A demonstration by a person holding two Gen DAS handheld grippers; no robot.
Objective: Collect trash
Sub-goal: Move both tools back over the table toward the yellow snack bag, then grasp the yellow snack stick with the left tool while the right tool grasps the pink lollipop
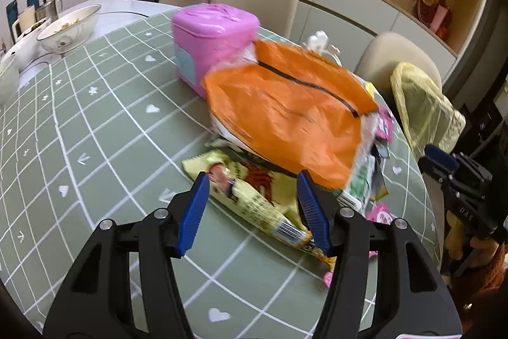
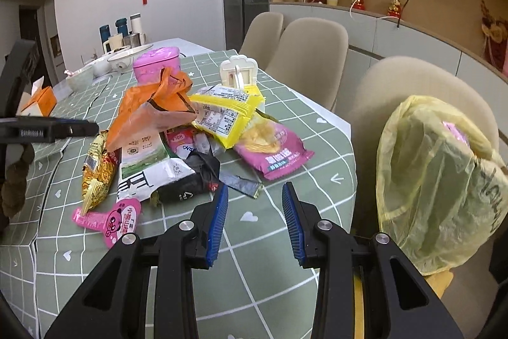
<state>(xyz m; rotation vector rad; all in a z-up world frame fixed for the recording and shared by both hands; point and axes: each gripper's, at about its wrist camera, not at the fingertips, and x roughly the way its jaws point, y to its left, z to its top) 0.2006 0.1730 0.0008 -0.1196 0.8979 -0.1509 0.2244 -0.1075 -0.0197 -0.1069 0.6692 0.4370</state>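
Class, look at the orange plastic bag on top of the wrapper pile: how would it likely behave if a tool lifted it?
The orange plastic bag looks thin and crumpled, so probably floppy and very light. Its glossy film may slip between pads. It drapes over other wrappers, so lifting could drag them.

A heap of empty wrappers lies ahead of the right gripper (image 2: 255, 196) on the green checked tablecloth: a crumpled orange plastic bag (image 2: 152, 107) on top, a yellow packet (image 2: 222, 116) and a pink snack packet (image 2: 273, 153) beyond its tips. A gold noodle wrapper (image 1: 254, 199) lies flat between the left gripper (image 1: 252, 183) blades. A yellow trash bag (image 2: 438, 183) hangs right of the right gripper.
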